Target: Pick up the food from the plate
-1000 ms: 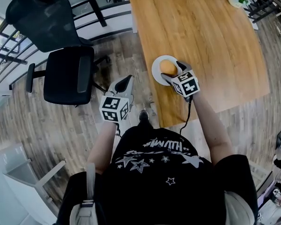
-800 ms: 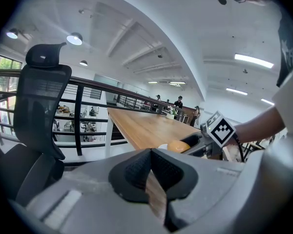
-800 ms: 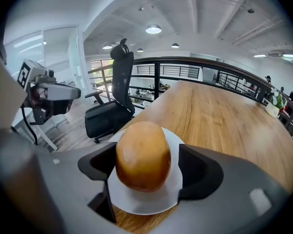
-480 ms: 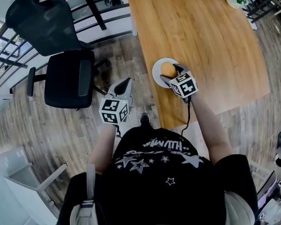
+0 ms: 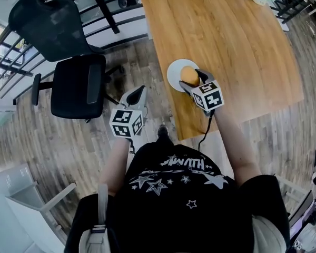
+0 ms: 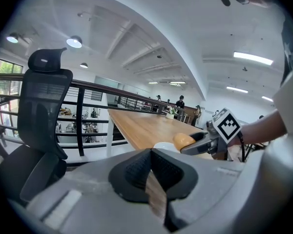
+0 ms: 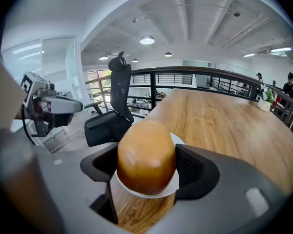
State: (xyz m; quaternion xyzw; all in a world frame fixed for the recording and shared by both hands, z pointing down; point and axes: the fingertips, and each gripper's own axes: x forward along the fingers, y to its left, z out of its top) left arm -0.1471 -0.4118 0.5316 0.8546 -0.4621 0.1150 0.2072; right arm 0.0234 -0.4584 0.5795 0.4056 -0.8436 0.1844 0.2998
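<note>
My right claw [image 7: 147,172] gripping the smooth, rounded golden bun [image 7: 145,150], bun hiding most of the white round plate [image 7: 173,185] beneath it, plate sitting at the wood-grain tabletop [image 7: 219,126] edge, my left claw [image 6: 150,174] hanging closed, empty.

Wood-grain table [image 5: 237,36] w/ satin finish, glossy plate [image 5: 173,70], smooth matt bun [image 5: 188,75].

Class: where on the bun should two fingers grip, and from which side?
Grip the bun across its rounded middle, fingers on its left and right flanks, coming in low from the table's near edge. It sits domed on the shallow plate, sides exposed.
</note>
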